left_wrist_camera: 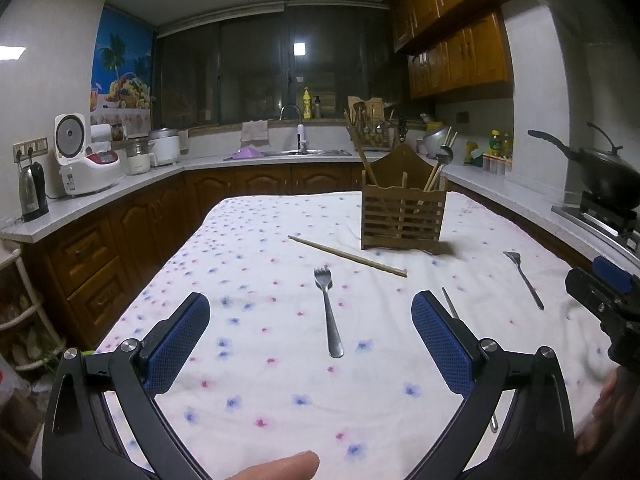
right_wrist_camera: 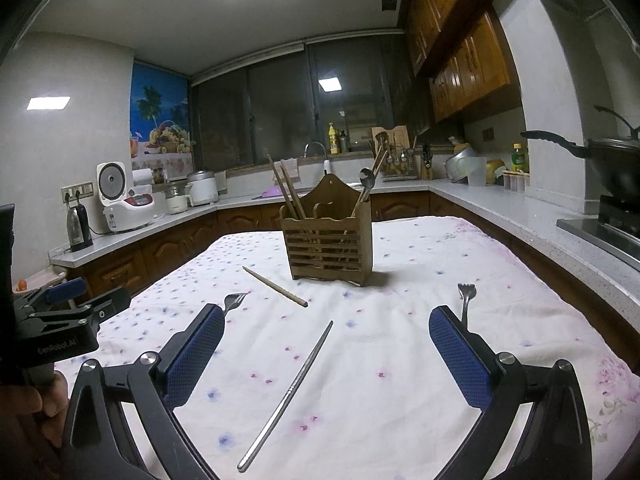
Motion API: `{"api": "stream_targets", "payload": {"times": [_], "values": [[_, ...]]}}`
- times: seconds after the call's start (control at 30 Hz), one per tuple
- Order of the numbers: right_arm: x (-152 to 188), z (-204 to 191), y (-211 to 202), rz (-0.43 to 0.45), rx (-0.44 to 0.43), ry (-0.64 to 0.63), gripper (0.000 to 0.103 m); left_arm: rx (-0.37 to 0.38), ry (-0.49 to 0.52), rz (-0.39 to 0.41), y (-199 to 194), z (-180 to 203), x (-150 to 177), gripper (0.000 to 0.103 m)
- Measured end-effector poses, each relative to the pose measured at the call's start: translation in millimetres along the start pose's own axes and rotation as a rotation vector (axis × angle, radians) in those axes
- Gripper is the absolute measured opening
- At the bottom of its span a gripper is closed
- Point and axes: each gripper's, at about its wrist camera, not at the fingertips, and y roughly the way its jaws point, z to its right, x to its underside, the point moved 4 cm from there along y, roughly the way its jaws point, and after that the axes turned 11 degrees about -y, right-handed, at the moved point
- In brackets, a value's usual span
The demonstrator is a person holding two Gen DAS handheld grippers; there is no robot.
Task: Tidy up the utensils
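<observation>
A wooden utensil holder [left_wrist_camera: 402, 216] [right_wrist_camera: 328, 246] stands at the far end of the floral tablecloth, with chopsticks and a spoon in it. A steel fork [left_wrist_camera: 330, 312] lies just ahead of my open, empty left gripper [left_wrist_camera: 310, 312]. A wooden chopstick [left_wrist_camera: 348, 257] [right_wrist_camera: 276, 286] lies in front of the holder. A second fork [left_wrist_camera: 524, 278] [right_wrist_camera: 466, 300] lies to the right. A metal chopstick [right_wrist_camera: 288, 394] lies between the fingers of my open, empty right gripper [right_wrist_camera: 326, 328]. The first fork's tines [right_wrist_camera: 236, 301] show by its left finger.
The table's cloth [left_wrist_camera: 260, 360] is ringed by kitchen counters: rice cookers [left_wrist_camera: 88, 160] and a kettle [left_wrist_camera: 32, 192] on the left, a sink [left_wrist_camera: 304, 152] at the back, a wok [left_wrist_camera: 608, 180] on the stove at right. The right gripper [left_wrist_camera: 608, 304] shows at the left view's right edge.
</observation>
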Motion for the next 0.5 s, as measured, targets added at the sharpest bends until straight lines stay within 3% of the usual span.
{"api": "stream_targets", "payload": {"times": [0.5], "values": [[-0.9, -0.9, -1.6, 0.006, 0.0, -0.002, 0.103, 0.005, -0.006, 0.0, -2.4, -0.2, 0.8, 0.103]]}}
